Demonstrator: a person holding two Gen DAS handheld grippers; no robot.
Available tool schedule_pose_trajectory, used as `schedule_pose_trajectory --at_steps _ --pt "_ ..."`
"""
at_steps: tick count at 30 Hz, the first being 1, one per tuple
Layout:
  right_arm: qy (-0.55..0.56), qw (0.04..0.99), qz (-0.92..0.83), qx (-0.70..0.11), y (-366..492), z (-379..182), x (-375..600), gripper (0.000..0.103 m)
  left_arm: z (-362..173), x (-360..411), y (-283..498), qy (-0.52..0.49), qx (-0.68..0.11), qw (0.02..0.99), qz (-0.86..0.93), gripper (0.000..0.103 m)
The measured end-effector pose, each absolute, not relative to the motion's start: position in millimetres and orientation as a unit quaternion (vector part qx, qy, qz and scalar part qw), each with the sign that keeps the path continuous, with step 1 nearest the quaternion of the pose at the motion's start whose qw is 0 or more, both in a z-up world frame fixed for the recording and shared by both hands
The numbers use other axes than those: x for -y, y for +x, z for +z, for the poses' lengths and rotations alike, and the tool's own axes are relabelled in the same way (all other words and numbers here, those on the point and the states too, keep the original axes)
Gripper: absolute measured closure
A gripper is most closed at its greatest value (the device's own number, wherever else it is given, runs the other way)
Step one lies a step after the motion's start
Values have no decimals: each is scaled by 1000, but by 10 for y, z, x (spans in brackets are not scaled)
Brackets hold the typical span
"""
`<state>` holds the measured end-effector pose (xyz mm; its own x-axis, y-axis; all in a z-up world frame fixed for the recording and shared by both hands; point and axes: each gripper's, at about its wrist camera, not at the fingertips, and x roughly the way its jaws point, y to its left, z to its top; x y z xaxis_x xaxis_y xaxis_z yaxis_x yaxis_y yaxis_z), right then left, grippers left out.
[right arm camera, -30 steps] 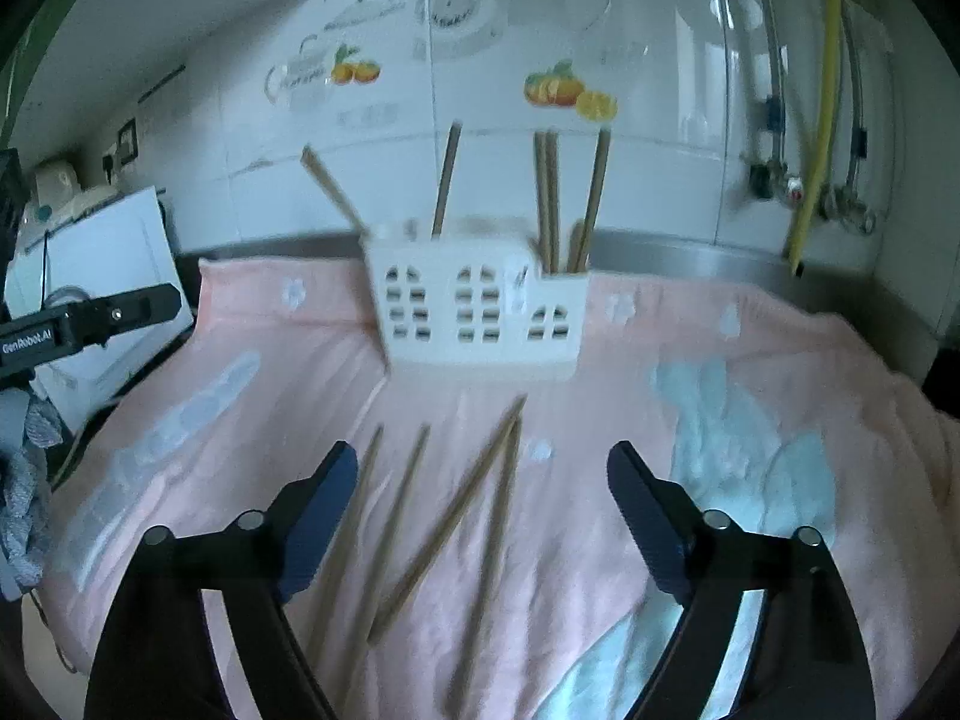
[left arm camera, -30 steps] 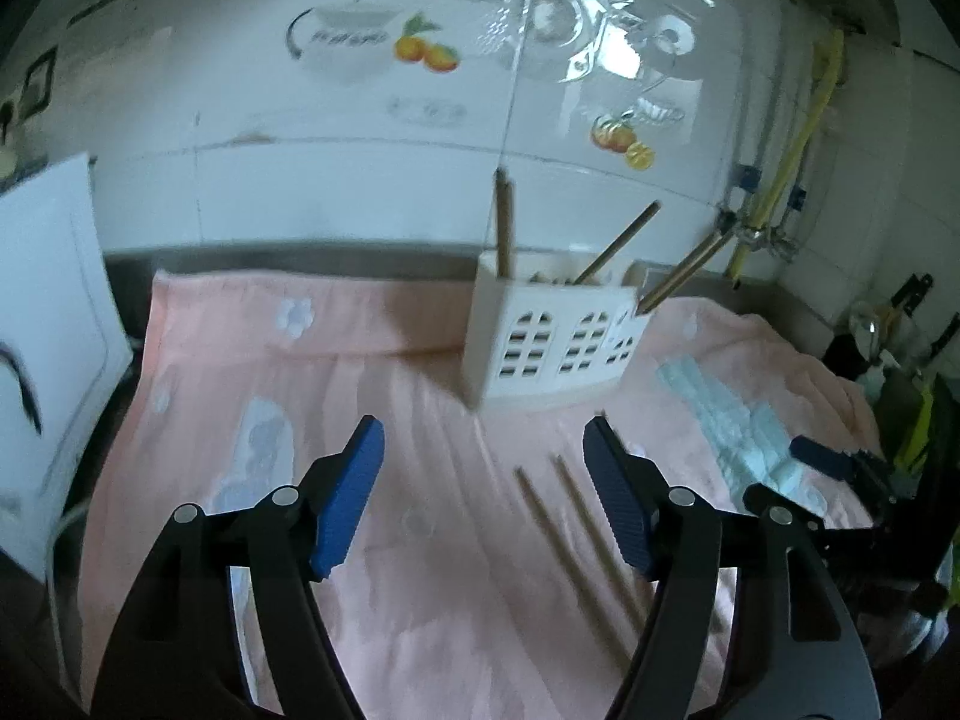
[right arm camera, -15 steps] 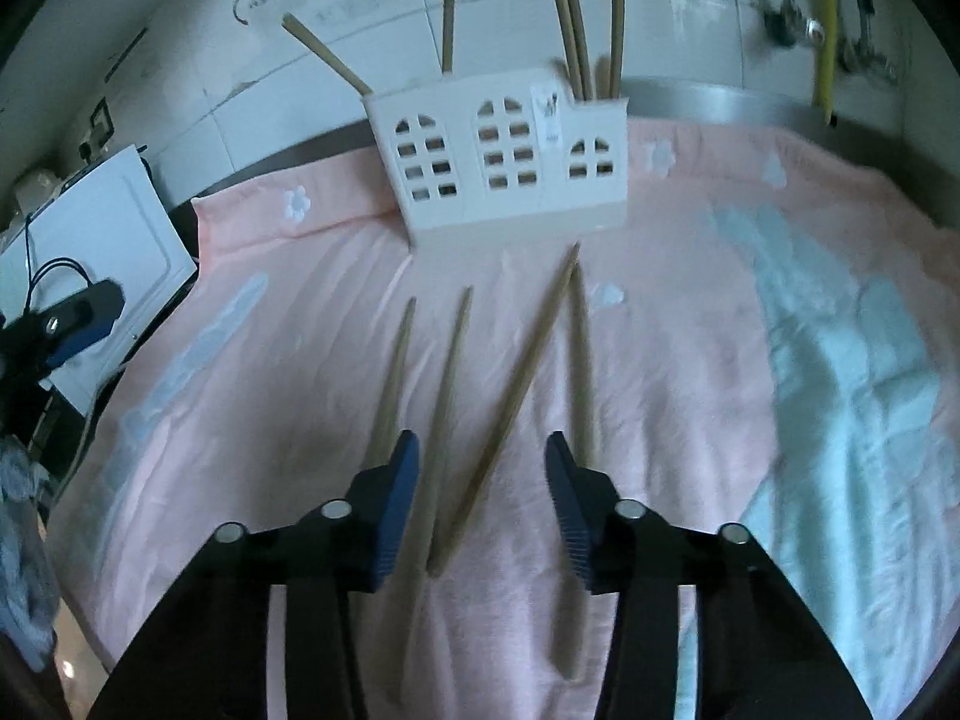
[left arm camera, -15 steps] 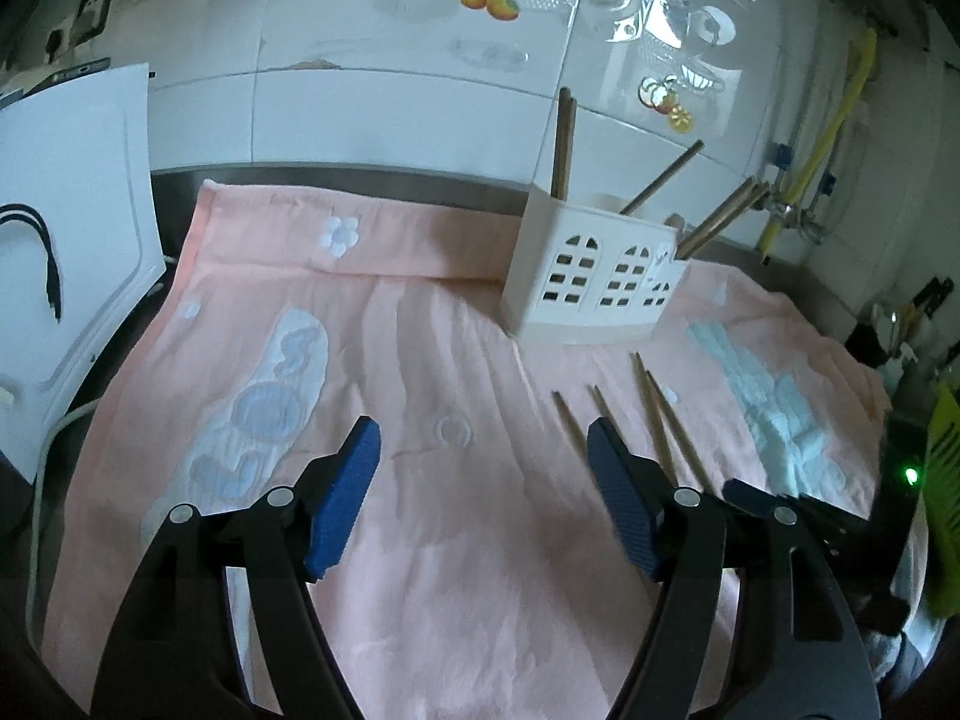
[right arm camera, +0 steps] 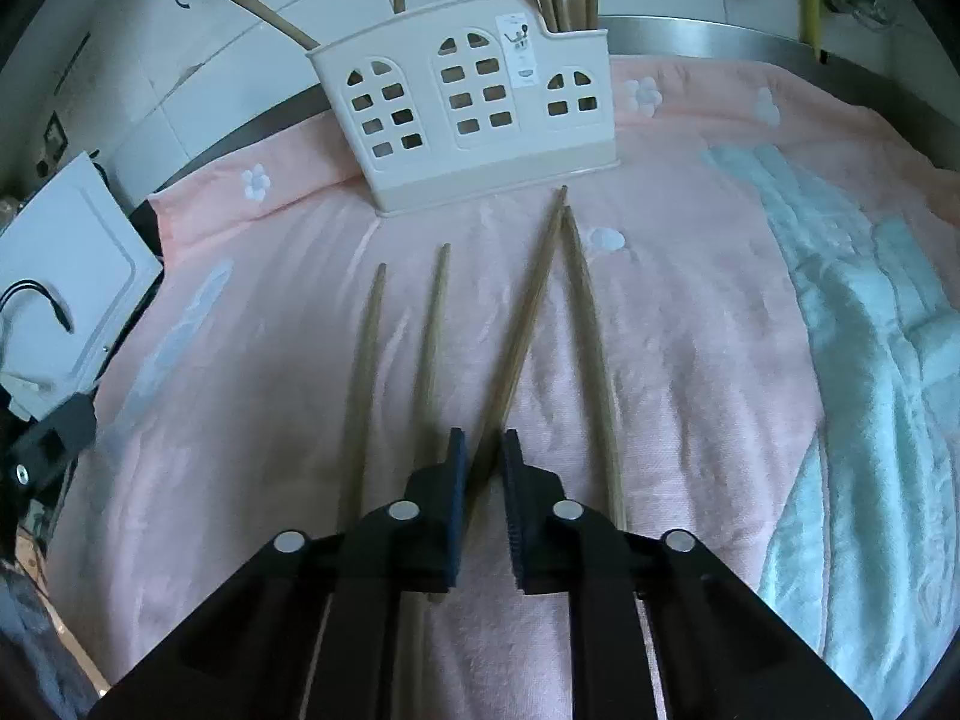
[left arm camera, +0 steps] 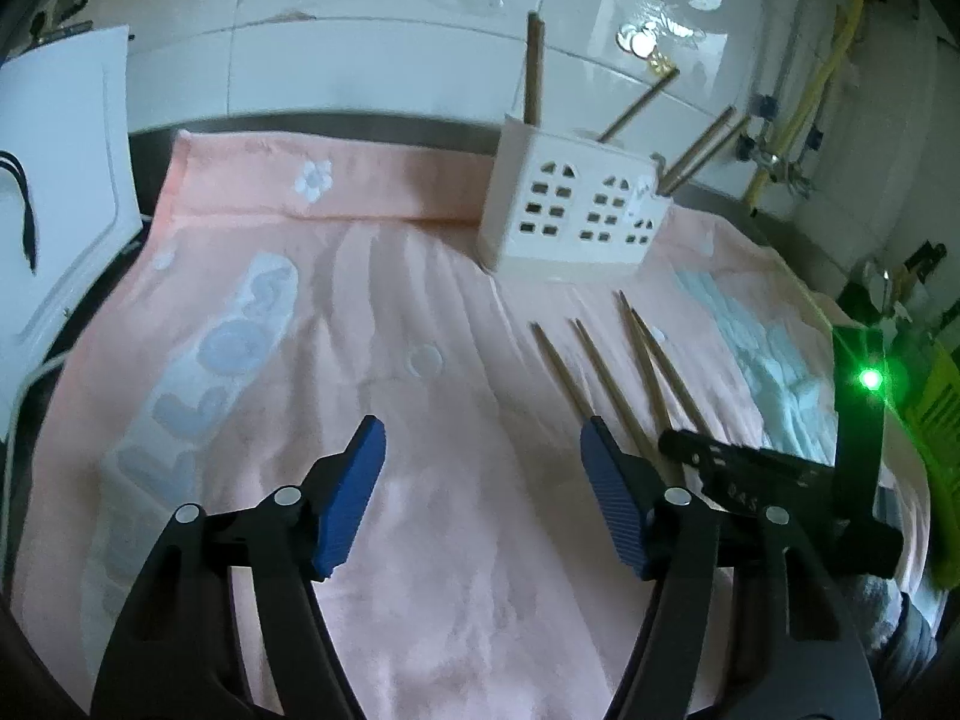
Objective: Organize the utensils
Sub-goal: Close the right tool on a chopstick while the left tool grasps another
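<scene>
Pickup step: my right gripper [right arm camera: 480, 462] fingers clamped on chopstick [right arm camera: 528, 312]; left gripper [left arm camera: 480, 468] fingers apart, closing on nothing. Next I lift it into holder [right arm camera: 462, 114].

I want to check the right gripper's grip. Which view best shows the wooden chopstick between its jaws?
The right wrist view: the long wooden chopstick runs between the closed blue pads of the right gripper. The left wrist view shows that chopstick partly hidden behind that gripper.

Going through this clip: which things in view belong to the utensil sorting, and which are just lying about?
Job:
chopsticks on the towel
chopstick between the right gripper's pads
white utensil holder
left gripper, jaws closing on nothing

Lying about:
pink towel
white board
yellow hose
</scene>
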<state>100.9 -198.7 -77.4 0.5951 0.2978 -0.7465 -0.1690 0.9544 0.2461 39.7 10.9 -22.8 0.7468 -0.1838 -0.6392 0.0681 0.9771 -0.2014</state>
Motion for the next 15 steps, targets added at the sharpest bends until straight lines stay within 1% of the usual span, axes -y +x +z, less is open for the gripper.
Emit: schedule_pose_trajectory --at_steps 4,8,12,15 --pt "78 891 125 -430 1008 -772 1987 94 -334 24 368 -81 -362 925 -80 40" --pt "79 892 123 -427 986 -765 2032 96 -428 164 350 -79 -375 919 -96 45" --pt "81 897 124 -417 926 -717 2128 96 -487 298 344 -86 -385 912 -111 53" --pt "78 903 126 -404 868 -651 2195 96 -550 457 350 -87 -394 906 -127 55"
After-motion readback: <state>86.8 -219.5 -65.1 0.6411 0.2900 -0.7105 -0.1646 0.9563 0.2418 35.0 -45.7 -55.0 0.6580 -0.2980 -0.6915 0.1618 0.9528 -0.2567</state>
